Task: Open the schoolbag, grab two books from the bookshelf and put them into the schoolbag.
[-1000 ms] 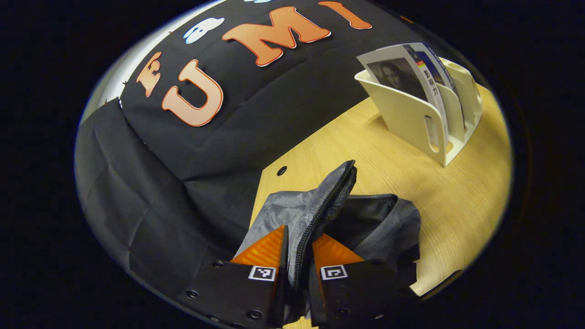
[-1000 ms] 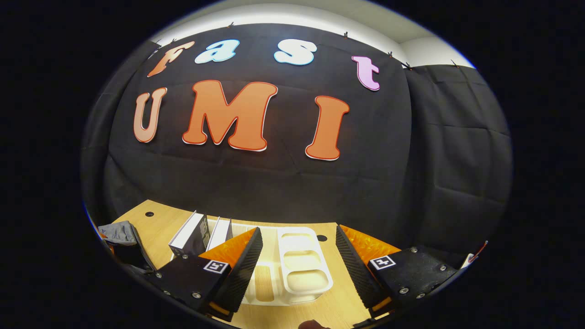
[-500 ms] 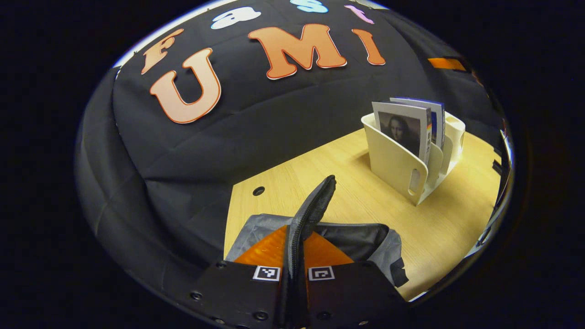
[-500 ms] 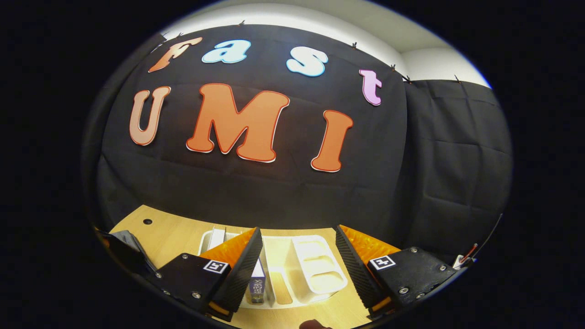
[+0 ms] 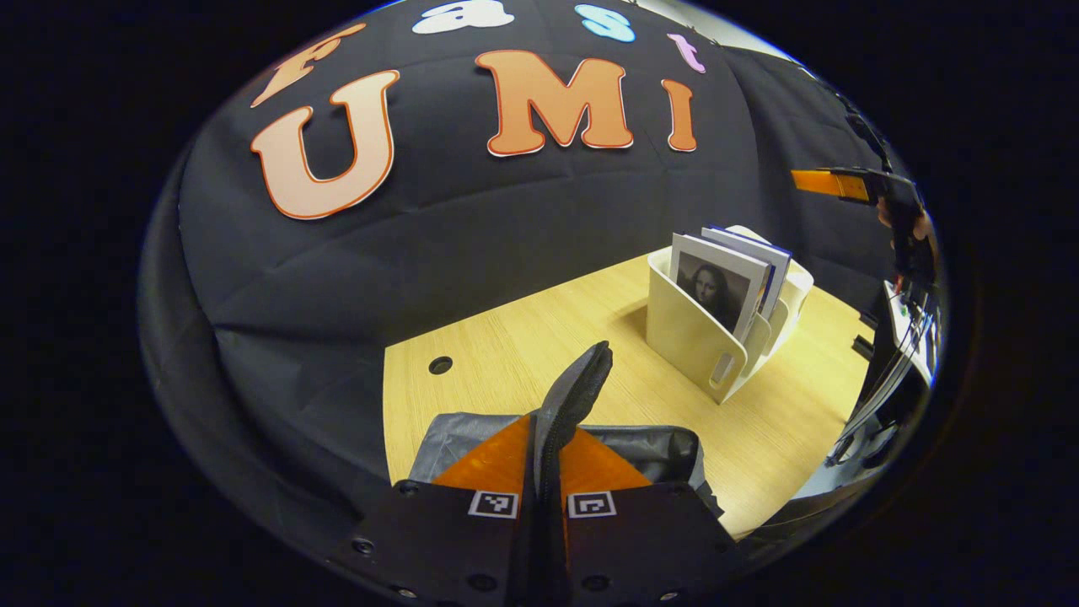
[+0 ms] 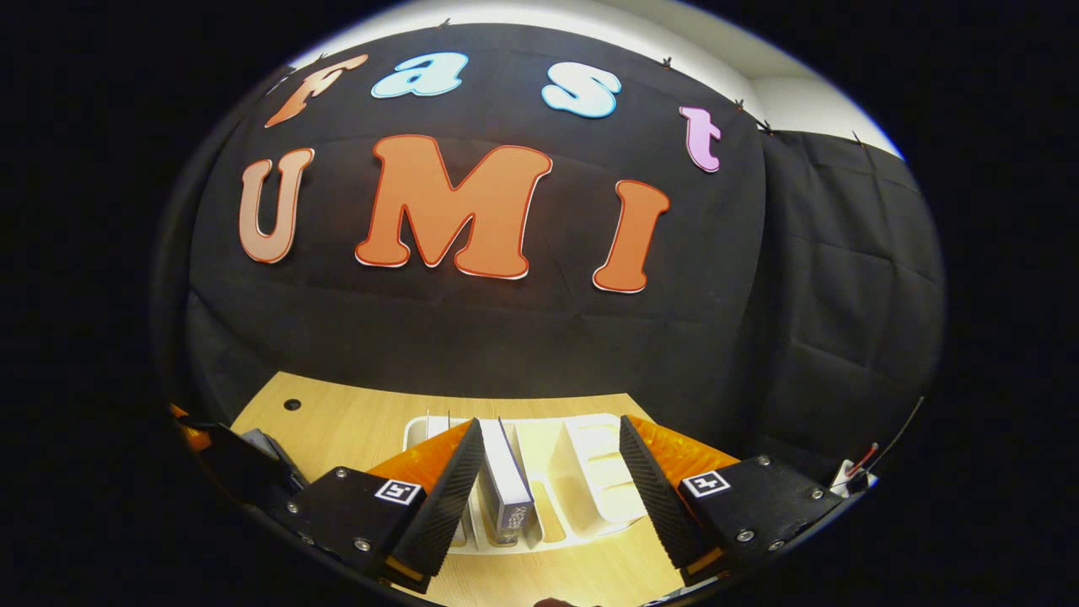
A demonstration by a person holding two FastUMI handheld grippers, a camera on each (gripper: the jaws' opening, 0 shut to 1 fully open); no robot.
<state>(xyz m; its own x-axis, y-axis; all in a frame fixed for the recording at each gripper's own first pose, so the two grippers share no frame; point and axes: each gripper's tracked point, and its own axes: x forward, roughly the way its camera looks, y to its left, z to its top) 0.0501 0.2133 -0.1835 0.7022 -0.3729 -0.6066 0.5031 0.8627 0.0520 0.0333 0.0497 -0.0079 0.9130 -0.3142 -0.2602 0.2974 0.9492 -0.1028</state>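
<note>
Black cloth hangs in soft folds behind a pale wooden table (image 5: 523, 337) with a fine straight grain and a small round hole near its far corner.

At the near edge of that table lies the schoolbag (image 5: 657, 447), a limp grey thing of thin woven fabric, its mouth gaping dark. A stiff strip of its zipper edge (image 5: 573, 396), toothed along one side, stands up out of the left gripper (image 5: 548, 468), whose ribbed orange fingers (image 5: 489, 459) are pressed together on it from both sides.

Farther back on the table stands the bookshelf (image 5: 691, 333), a smooth cream plastic rack with rounded corners, slanted dividers and a slot handle cut into its front wall. Two books lean upright in its near compartments: a thin book with a portrait cover (image 5: 716, 287) in front and a blue-edged book (image 5: 771, 270) just behind it.

Seen from above in the right gripper view, the bookshelf (image 6: 590, 472) shows its row of hollow compartments. The right gripper (image 6: 548, 489) hangs over it with its fingers spread wide, and the blue-edged book (image 6: 506, 489) rises between them, close to the black ridged finger (image 6: 447, 497) at the left of that view. Whether that finger touches it I cannot tell.
</note>
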